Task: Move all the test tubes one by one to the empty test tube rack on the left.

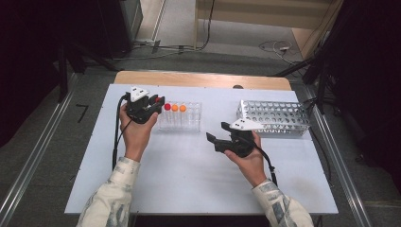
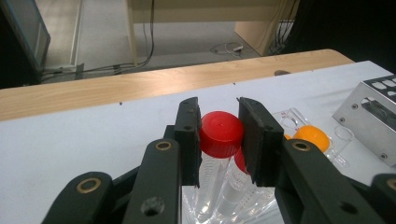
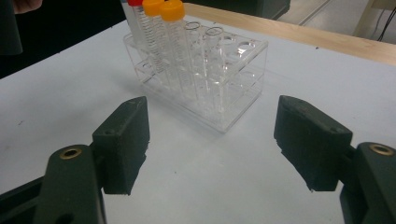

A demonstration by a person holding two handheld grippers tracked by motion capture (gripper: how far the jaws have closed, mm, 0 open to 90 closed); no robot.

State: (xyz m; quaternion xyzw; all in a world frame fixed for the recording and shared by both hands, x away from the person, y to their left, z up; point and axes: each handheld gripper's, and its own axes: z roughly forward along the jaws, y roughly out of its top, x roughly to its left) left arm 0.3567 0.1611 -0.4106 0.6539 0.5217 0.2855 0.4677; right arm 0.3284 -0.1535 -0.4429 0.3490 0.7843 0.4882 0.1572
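At the clear rack's (image 1: 180,118) left end, our left gripper (image 2: 218,140) pinches the red-capped tube (image 2: 221,133) by its cap. We should keep it upright and guide it straight along its slot. Our right gripper (image 3: 212,144) hovers, jaws spread.

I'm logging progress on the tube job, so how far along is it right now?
Early stage. The metal rack looks empty, so nothing seems moved yet. In hand: the left claw is shut on a red-capped tube in the clear rack. The right claw waits open. Left, apparently: lifting this tube out, then the two orange-capped tubes and another red one.
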